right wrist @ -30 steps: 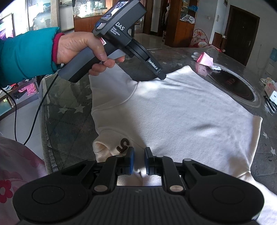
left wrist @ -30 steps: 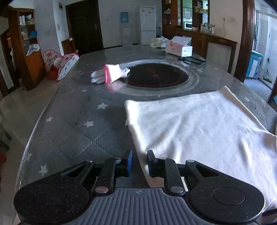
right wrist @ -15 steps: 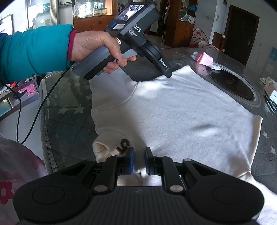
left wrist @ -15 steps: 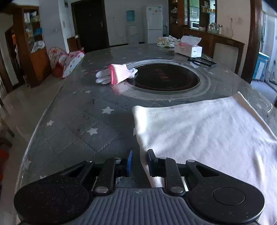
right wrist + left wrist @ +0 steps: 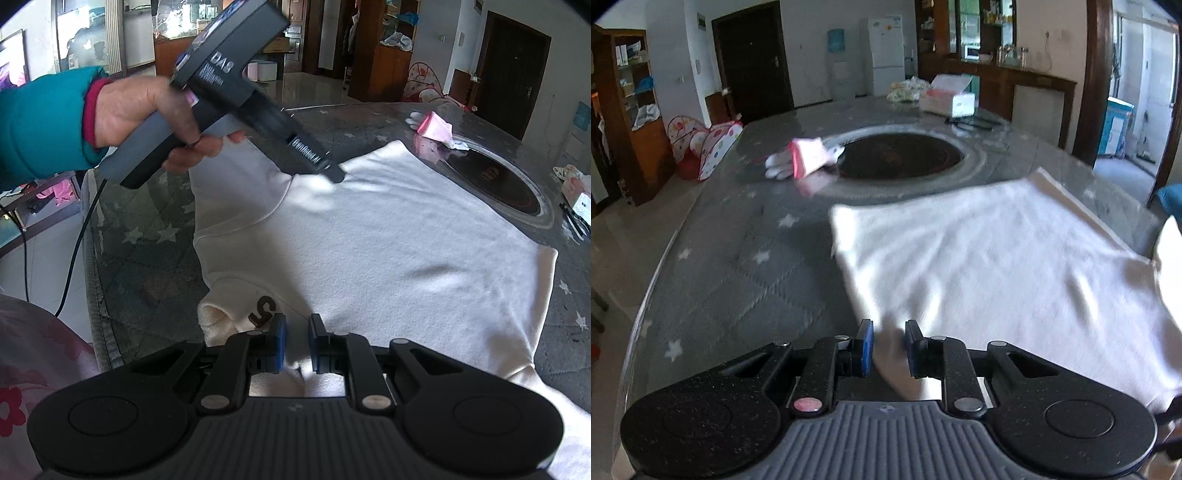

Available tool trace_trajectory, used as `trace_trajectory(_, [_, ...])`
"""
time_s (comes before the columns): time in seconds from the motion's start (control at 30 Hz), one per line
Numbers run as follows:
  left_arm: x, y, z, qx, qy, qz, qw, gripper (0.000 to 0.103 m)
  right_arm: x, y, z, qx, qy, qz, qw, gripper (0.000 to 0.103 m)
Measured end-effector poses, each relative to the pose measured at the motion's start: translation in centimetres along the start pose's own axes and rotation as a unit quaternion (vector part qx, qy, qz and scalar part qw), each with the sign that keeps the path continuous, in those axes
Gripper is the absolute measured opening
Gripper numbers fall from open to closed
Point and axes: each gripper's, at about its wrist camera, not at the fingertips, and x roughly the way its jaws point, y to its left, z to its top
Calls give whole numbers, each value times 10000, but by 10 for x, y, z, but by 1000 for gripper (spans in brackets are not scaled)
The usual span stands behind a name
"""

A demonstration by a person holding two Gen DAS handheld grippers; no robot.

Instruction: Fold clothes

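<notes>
Two pinches hold the white cotton sweatshirt (image 5: 388, 251) — left gripper (image 5: 888, 347) on one shoulder, right gripper (image 5: 295, 341) clamped by the neck — lift both evenly, keep the cloth taut.

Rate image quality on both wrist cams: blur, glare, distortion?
Left wrist: motion blur smears the garment, glove and table, while the left tongs stay sharp; daylight glares in the doorway at right. Right wrist: mostly sharp; only the hand and the left tongs there blur. Sun patches on the cloth, fisheye bends the edges, dark corners.
</notes>
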Motion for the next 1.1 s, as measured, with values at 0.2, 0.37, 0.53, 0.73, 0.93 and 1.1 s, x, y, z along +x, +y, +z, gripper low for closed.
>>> trace_trajectory(0.2, [-9,5,-2,-168,-68,13,9998,22,0,1,0,11,-7,-32,10000,13])
trace_trajectory(0.37, [-15,-2,-11,-12,-84,-51,10000,23,0,1,0,25,-24,-49,10000,13])
trace_trajectory(0.53, [-18,-2,-13,-99,-69,-3,9999,25,-1,1,-1,166,-59,-102,9998,17])
trace_trajectory(0.73, [-39,-10,-14,10,-246,-45,9997,27,-12,-9,-3,468,-180,-180,9986,27])
trace_trajectory(0.93, [-54,-23,-20,14,-293,-252,9993,33,-20,-6,-5,471,-198,-145,9986,28])
trace_trajectory(1.1, [-67,-37,-27,86,-350,-541,9979,37,-31,-7,-6,510,-243,-320,9979,27])
